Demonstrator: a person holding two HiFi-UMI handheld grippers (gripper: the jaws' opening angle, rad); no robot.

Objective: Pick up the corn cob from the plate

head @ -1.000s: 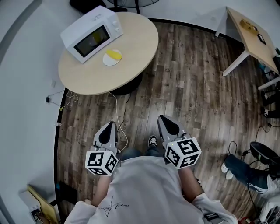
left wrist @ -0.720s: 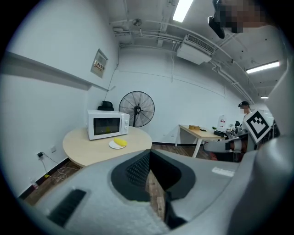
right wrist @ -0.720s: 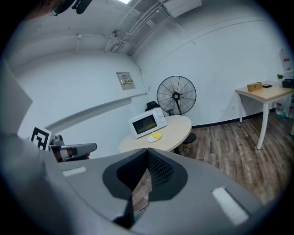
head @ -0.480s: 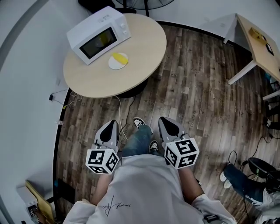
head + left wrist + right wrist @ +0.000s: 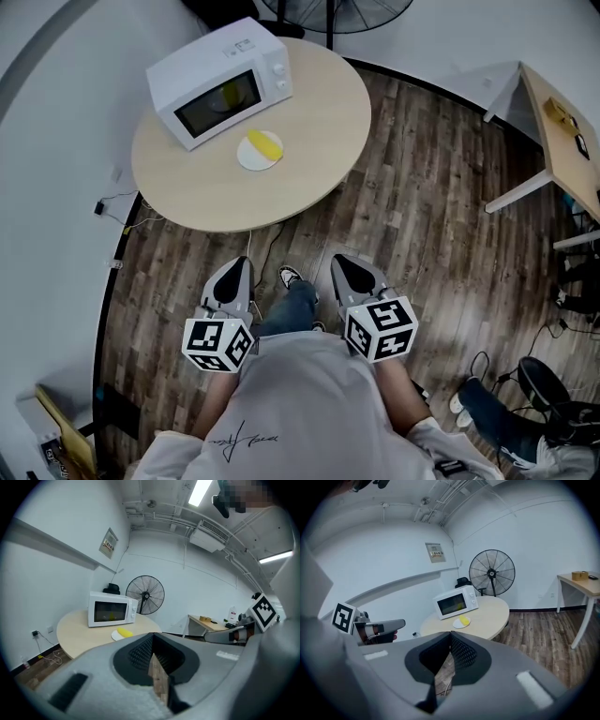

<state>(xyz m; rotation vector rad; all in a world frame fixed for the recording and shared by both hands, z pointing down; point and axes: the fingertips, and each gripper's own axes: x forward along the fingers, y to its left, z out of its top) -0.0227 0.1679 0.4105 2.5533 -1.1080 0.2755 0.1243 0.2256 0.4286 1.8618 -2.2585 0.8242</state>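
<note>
While the corn cob (image 5: 266,143) lies untouched on its plate (image 5: 249,160) on the round table (image 5: 309,122), nothing of the task is done. The left gripper (image 5: 240,266) and right gripper (image 5: 341,261) hang well short of it over the floor, both apparently clenched on nothing. The approach, grasp and lift are all left.

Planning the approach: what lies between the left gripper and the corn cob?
Head view: past the left gripper, floor with white cable, then bare tabletop to the plate with the corn cob.

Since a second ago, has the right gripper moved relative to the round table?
Yes. In the head view the right gripper is closer to the round table's near edge; the strip of floor between them has narrowed.
</note>
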